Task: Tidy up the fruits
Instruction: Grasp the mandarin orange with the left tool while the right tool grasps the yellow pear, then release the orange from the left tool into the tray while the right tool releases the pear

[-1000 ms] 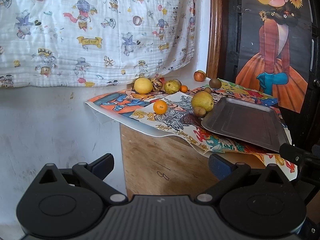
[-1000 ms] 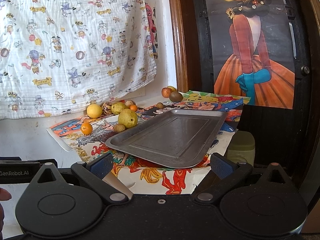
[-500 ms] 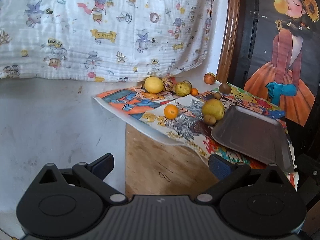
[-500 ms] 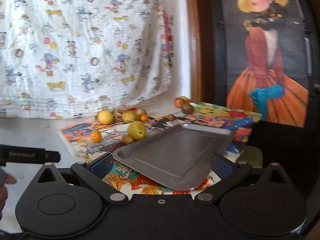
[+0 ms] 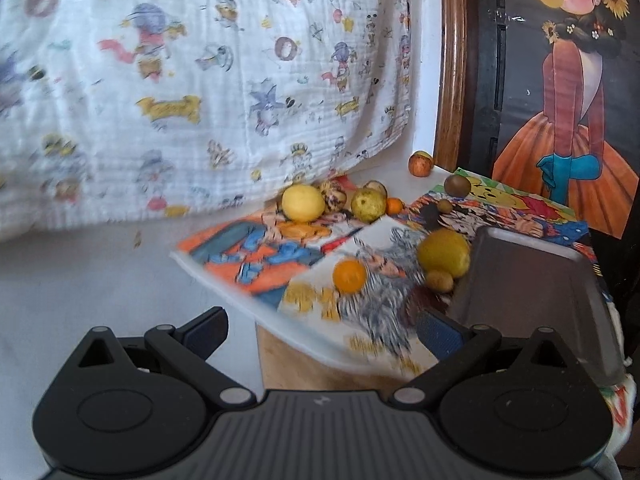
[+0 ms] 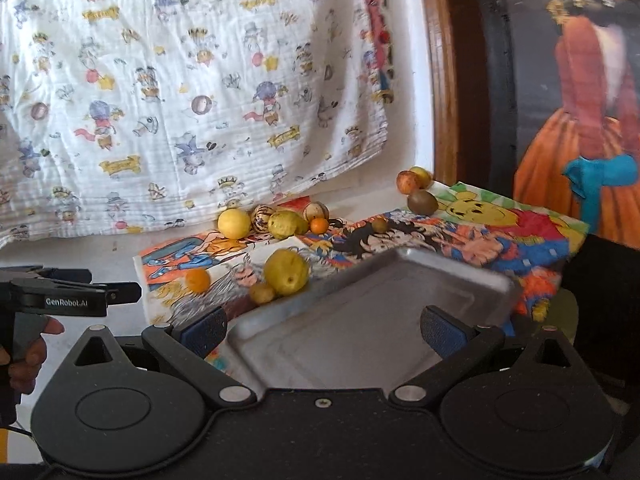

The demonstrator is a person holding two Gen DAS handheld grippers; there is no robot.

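On the cartoon mat, the metal tray [image 6: 360, 320] holds nothing, fruits [image 6: 286, 272] lie beside it, both jaws released

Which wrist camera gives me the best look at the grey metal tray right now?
The right wrist view: the grey metal tray lies straight ahead between the open fingers of the right gripper, its bare inside and rims visible. The left wrist view shows the tray only at the right side, partly hidden behind a finger of the left gripper.
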